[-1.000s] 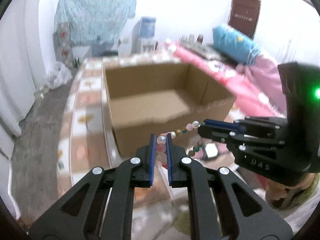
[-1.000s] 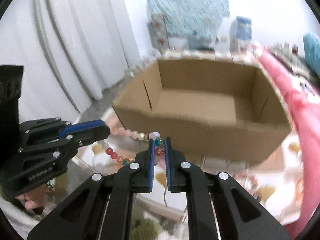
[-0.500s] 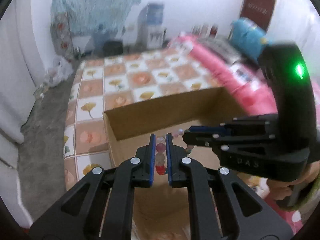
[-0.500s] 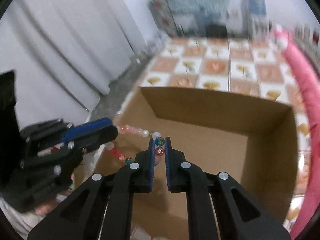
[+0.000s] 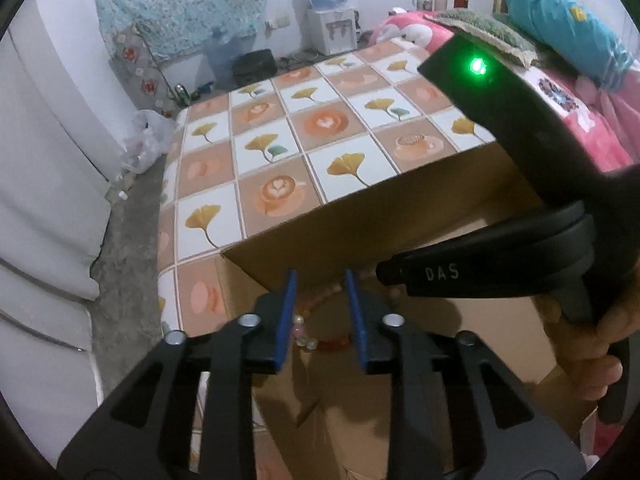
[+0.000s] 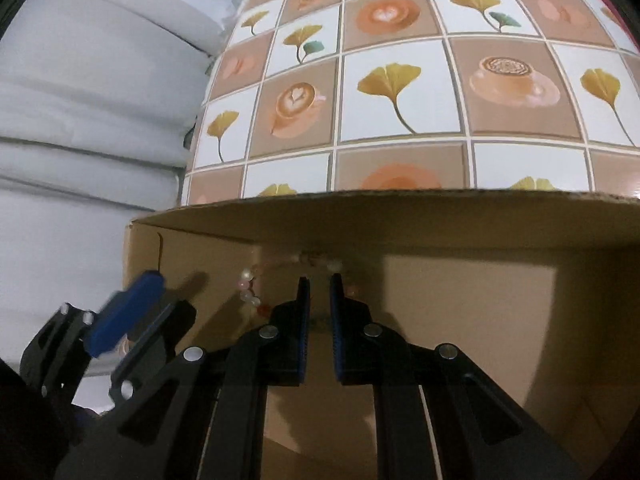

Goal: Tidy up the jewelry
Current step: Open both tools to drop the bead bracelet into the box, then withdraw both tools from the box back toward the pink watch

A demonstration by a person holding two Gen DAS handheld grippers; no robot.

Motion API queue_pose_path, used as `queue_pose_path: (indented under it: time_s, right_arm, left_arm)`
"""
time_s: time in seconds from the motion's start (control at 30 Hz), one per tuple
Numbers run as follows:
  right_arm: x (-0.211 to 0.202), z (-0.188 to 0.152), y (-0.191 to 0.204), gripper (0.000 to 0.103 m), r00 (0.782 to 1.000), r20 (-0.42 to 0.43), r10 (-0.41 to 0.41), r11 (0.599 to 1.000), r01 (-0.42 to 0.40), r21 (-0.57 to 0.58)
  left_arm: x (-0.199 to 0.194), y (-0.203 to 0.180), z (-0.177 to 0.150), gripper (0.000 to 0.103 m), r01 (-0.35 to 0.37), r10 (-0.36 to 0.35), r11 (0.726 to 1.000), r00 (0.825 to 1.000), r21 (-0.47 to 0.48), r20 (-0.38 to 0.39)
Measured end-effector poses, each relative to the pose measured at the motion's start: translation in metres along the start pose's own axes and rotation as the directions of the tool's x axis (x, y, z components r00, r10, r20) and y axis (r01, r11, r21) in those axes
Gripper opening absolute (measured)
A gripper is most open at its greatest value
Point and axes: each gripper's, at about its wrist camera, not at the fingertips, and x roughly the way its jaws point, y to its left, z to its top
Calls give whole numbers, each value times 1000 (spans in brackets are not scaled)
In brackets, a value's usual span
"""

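Only the left wrist view shows the hand (image 5: 592,344) gripping the right tool (image 5: 390,274)

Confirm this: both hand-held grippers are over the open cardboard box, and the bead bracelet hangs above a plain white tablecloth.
Wrong on the cloth. The right wrist view shows the tablecloth printed with ginkgo leaves and coffee cups. The rest holds: left hand-held gripper and right hand-held gripper are over the cardboard box, with the bead bracelet.
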Motion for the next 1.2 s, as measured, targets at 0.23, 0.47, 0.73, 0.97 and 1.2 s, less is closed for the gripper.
queue_pose_path:
  time_s: [0.23, 0.47, 0.73, 0.97, 1.2]
  right_arm:
    - [-67, -33, 19, 20, 983, 180, 41, 997, -27, -78]
    - [-162, -153, 41, 47, 874, 449, 186, 959, -61, -278]
    - [-160, -265, 27, 78, 826, 561, 49, 945, 143, -293]
    - [-126, -305, -4, 96, 737, 626, -255, 908, 406, -107]
    - [-109, -339, -24, 96, 624, 674, -395, 851, 525, 12]
  left_arm:
    - [-63, 11, -17, 59, 35, -28, 998, 990, -48, 136]
    - [-150, 14, -93, 86, 104, -82, 993, 953, -63, 292]
    - [-134, -9, -182, 91, 180, -148, 970, 970, -161, 193]
    - [-62, -46, -221, 91, 123, -122, 973, 992, -195, 19]
    - [-26, -77, -234, 91, 94, -99, 990, 994, -100, -48]
